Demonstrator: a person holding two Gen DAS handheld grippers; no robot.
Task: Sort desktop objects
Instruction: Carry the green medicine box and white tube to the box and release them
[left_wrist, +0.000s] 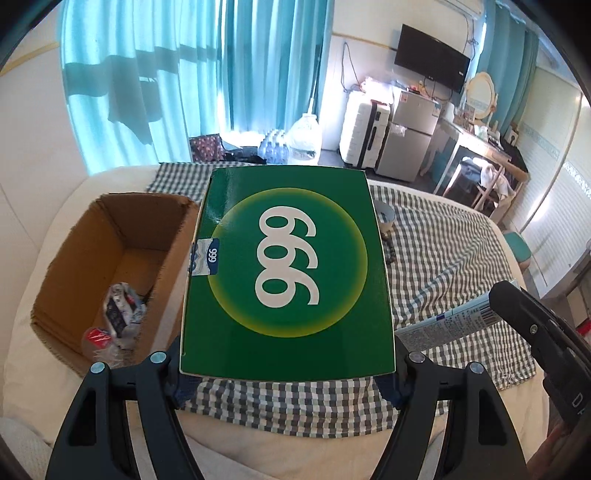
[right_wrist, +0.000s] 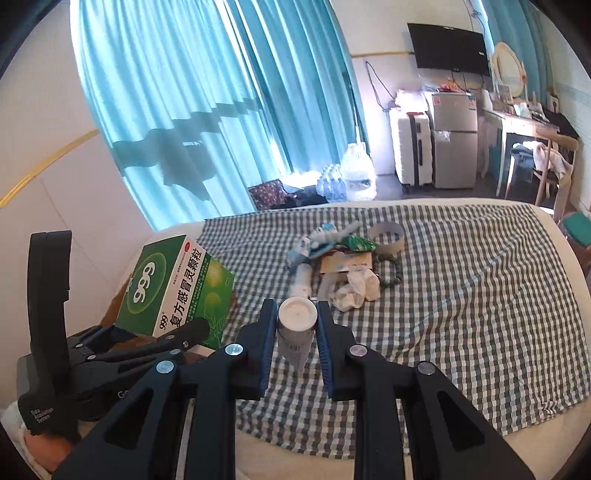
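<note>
My left gripper (left_wrist: 288, 371) is shut on a green medicine box (left_wrist: 288, 266) marked 999, gripped by its two sides and held above the checked cloth (left_wrist: 443, 251). An open cardboard box (left_wrist: 110, 229) sits just left of it, with a crumpled packet (left_wrist: 122, 310) and a red-capped item (left_wrist: 96, 336) inside. My right gripper (right_wrist: 295, 310) is shut on a white tube (right_wrist: 297, 332), cap end pointing away from me. In the right wrist view the green medicine box (right_wrist: 173, 288) hangs at the left in the left gripper (right_wrist: 177, 338). The white tube (left_wrist: 443, 325) also shows at the right of the left wrist view.
A pile of small things (right_wrist: 340, 258) lies mid-cloth on the bed: wrappers, crumpled paper, a bead bracelet, a tape roll (right_wrist: 386, 236). Beyond the bed stand teal curtains, water bottles, a white suitcase (right_wrist: 410, 147), a small fridge (right_wrist: 454, 144) and a desk with a chair.
</note>
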